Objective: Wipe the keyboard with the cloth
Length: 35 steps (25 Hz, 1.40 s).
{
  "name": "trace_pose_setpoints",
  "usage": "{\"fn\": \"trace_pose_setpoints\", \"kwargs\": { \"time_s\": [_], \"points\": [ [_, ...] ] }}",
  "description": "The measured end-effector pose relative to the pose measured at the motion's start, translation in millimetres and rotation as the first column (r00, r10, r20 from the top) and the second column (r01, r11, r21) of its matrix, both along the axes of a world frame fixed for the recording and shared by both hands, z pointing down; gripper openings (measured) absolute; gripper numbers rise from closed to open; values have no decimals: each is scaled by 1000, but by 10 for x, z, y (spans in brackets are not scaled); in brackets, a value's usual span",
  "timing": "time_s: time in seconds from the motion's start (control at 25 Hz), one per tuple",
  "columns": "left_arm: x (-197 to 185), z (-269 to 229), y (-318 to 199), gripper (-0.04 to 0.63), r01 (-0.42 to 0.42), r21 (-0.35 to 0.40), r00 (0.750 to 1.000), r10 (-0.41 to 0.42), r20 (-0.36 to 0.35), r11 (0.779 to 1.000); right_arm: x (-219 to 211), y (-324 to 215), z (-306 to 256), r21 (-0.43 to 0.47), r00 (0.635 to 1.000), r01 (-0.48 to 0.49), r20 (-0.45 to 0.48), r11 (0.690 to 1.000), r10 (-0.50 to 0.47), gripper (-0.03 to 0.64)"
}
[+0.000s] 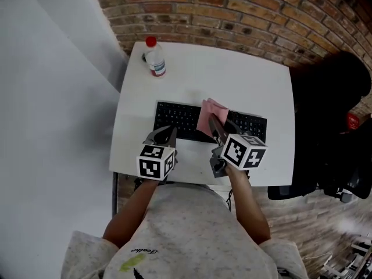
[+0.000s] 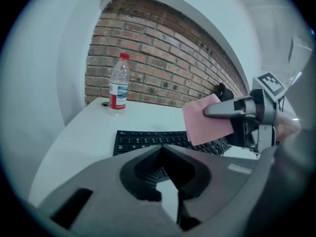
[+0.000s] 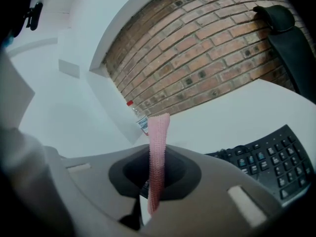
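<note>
A black keyboard point(image 1: 181, 120) lies across the near half of the white table point(image 1: 232, 74). My right gripper point(image 1: 216, 124) is shut on a pink cloth point(image 1: 210, 113) and holds it just above the middle of the keyboard. In the right gripper view the cloth point(image 3: 159, 132) stands edge-on between the jaws, with the keyboard point(image 3: 271, 164) to the right. The left gripper point(image 1: 167, 136) hovers over the keyboard's near left edge, shut and holding nothing. From the left gripper view I see the keyboard point(image 2: 143, 139) ahead and the cloth point(image 2: 205, 120) hanging from the right gripper point(image 2: 232, 110).
A clear water bottle point(image 1: 154, 57) with a red cap stands at the table's far left corner. A brick wall point(image 1: 232, 16) runs behind the table. A black office chair point(image 1: 331, 115) stands to the right. A white wall closes in the left side.
</note>
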<state>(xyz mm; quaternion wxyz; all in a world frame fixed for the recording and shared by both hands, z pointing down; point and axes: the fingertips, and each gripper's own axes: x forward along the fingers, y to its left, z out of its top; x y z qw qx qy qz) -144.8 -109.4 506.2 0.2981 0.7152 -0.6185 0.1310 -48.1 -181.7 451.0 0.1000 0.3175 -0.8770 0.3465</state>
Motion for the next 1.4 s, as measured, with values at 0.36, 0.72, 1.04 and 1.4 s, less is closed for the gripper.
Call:
{"fn": "trace_pose_setpoints", "kwargs": {
  "time_s": [0.36,0.72,1.04,1.4],
  "points": [
    [-604,88,278,-5,39,-22,999,-39,-5,999,-976,379,79,-21,993,120,19,993,-119,23],
    [-1076,136,503,-5,62,-37,998,-61,13,997,-1684,749,429,-97,980,199,42,975,-196,23],
    [-1202,142,608,-5,47,-54,999,-46,23,997,-1753,859,670,-102,979,191,-50,976,-196,23],
    [-980,164,488,-5,-19,-45,1000,20,16,999,-1473,790,738,-92,987,133,-80,987,-140,23]
  ]
}}
